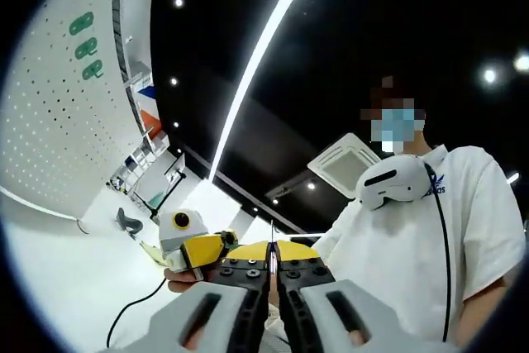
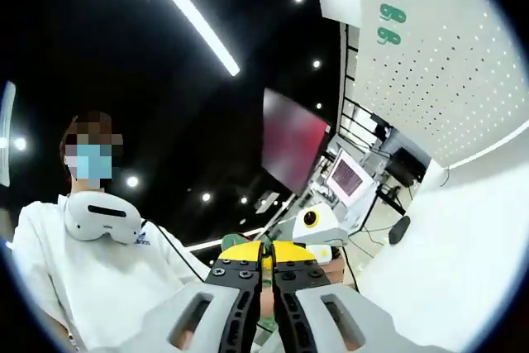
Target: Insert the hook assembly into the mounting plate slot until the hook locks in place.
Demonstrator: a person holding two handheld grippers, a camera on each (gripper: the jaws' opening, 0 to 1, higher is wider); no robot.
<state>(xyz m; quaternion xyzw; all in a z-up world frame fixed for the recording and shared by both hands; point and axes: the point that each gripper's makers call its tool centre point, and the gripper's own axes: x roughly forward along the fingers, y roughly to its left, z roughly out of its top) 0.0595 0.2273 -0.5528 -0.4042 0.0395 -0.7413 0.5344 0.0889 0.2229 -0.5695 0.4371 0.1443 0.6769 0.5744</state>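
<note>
Both cameras look up towards a dark ceiling. My left gripper [image 1: 272, 264] is shut, its yellow-tipped jaws pressed together with a thin dark sliver standing up between the tips; I cannot tell what that is. My right gripper [image 2: 266, 264] is shut too, with nothing visible between its jaws. Each gripper turns up in the other's view: the right one [image 1: 194, 247] held in a hand at the lower left, the left one [image 2: 318, 227] just beyond the jaws. A white perforated panel [image 1: 58, 113] [image 2: 446, 80] carries three green pieces [image 1: 86, 46] [image 2: 390, 12].
A person in a white shirt [image 1: 413, 237] [image 2: 74, 279] stands close behind the grippers, a white headset [image 1: 395, 181] [image 2: 101, 217] around the neck. A long light strip [image 1: 260, 55] [image 2: 186, 10] crosses the ceiling. Screens and racks [image 2: 347, 175] stand far off.
</note>
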